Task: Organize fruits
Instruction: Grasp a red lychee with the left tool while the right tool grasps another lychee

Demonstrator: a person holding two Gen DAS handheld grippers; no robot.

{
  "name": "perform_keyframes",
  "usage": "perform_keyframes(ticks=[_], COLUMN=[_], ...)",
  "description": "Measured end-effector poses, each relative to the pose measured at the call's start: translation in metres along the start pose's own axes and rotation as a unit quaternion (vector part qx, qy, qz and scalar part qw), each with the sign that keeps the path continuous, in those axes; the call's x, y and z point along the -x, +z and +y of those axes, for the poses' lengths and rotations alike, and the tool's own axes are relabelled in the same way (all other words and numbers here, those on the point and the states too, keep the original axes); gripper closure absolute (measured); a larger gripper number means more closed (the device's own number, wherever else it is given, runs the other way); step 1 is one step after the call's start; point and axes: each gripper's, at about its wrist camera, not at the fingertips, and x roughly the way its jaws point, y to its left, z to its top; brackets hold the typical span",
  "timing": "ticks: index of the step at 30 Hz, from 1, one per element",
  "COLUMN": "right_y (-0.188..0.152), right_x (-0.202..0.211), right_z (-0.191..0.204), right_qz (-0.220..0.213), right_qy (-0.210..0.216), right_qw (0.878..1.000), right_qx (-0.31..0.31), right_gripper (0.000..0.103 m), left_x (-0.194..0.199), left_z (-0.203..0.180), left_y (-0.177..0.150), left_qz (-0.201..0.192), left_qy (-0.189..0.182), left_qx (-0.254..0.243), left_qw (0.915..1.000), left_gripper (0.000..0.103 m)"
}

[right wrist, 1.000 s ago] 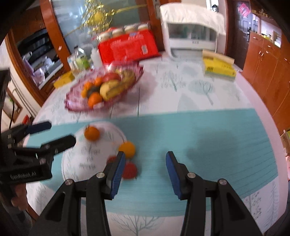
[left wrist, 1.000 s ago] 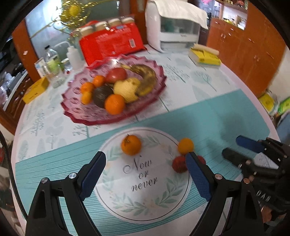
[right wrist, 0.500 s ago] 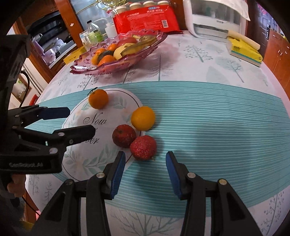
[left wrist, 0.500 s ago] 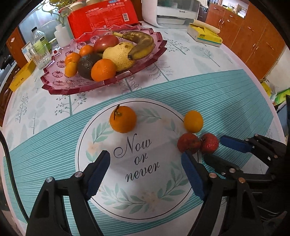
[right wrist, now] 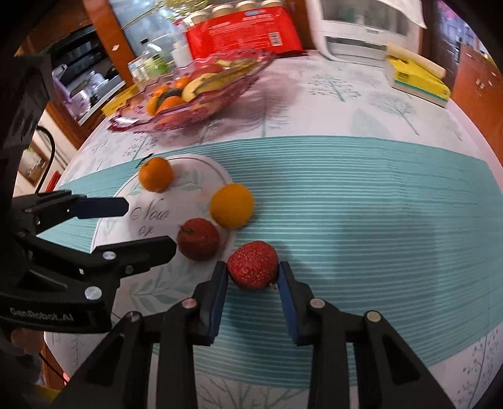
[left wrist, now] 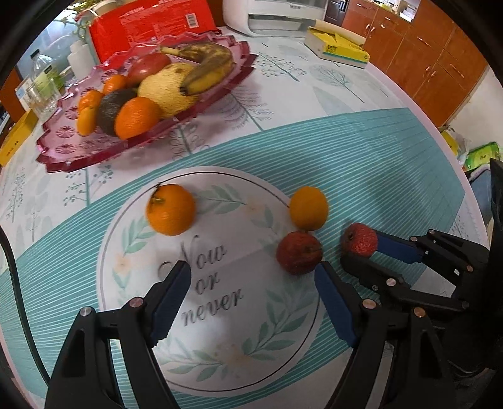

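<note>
Counter (left wrist: 361, 151) round, under a cloth with pale tree prints and a teal striped band; a white printed disc reading "Now or never" (left wrist: 213, 283) sat in the band.

Pink glass fruit dish (left wrist: 78, 151) stood at the far left of the counter, heaped with a banana (left wrist: 207, 63), a yellow pear-like fruit (left wrist: 166, 91), a dark avocado (left wrist: 108, 108), a red apple (left wrist: 147, 64) and several oranges. Red package (right wrist: 242, 31), white appliance (right wrist: 361, 28) and a yellow box (right wrist: 415, 81) lay beyond it.

Left tool (left wrist: 251, 302) hovered low over the disc, jaws spread wide, nothing between them.

Right tool (right wrist: 253, 277) had its 2 blue pads pressed on either side of a speckled red fruit (right wrist: 253, 264), on the teal band just off the disc's edge.

4 loose fruits in front of the dish: stemmed orange (left wrist: 170, 209) on the disc's far left; plain orange (left wrist: 308, 207) at its right rim; dark red fruit (left wrist: 298, 257) just beside that orange, near the left tool's right finger; the speckled one apart to the right.
</note>
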Motion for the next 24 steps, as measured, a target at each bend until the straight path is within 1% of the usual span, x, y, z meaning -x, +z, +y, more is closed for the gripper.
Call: perform_keyframes(ticks=[2, 4, 5, 9, 13, 16, 17, 18, 24], right_y=[-0.002, -0.003, -0.004, -0.008, -0.013, -0.015, -0.016, -0.016, -0.017], right_x=[0.002, 0.005, 0.006, 0.01, 0.012, 0.012, 0.013, 0.013, 0.013], right_z=[-0.006, -0.011, -0.014, -0.02, -0.021, -0.019, -0.018, -0.017, -0.017], right_qz=[-0.002, -0.003, -0.003, -0.007, -0.011, -0.016, -0.018, -0.02, -0.024], right_qy=[-0.006, -0.011, -0.014, -0.026, -0.027, -0.034, -0.036, -0.039, -0.04], right_qw=[1.0, 1.0, 1.0, 0.999, 0.999, 0.999, 0.999, 0.999, 0.999], right_qx=[-0.009, -0.019, -0.023, -0.026, -0.027, -0.021, -0.019, -0.017, -0.019], right_gripper=[0.07, 0.07, 0.07, 0.07, 0.07, 0.07, 0.07, 0.07, 0.07], left_x=[-0.003, -0.009, -0.012, -0.023, -0.027, -0.03, -0.031, -0.031, -0.03], left_z=[-0.004, -0.011, -0.014, -0.021, -0.026, -0.032, -0.034, -0.034, -0.037], left_y=[0.002, 0.004, 0.005, 0.007, 0.012, 0.017, 0.018, 0.019, 0.016], left_qz=[0.002, 0.006, 0.01, 0.024, 0.018, 0.017, 0.017, 0.017, 0.026], left_qy=[-0.004, -0.006, -0.008, -0.014, -0.001, 0.009, 0.014, 0.018, 0.029], left_qx=[-0.003, -0.009, -0.011, -0.011, -0.016, -0.016, -0.015, -0.015, -0.006], left_qw=[1.0, 0.9999, 0.9999, 0.9995, 0.9997, 0.9997, 0.9996, 0.9996, 0.9992], left_gripper=[0.024, 0.028, 0.032, 0.042, 0.046, 0.058, 0.065, 0.07, 0.071])
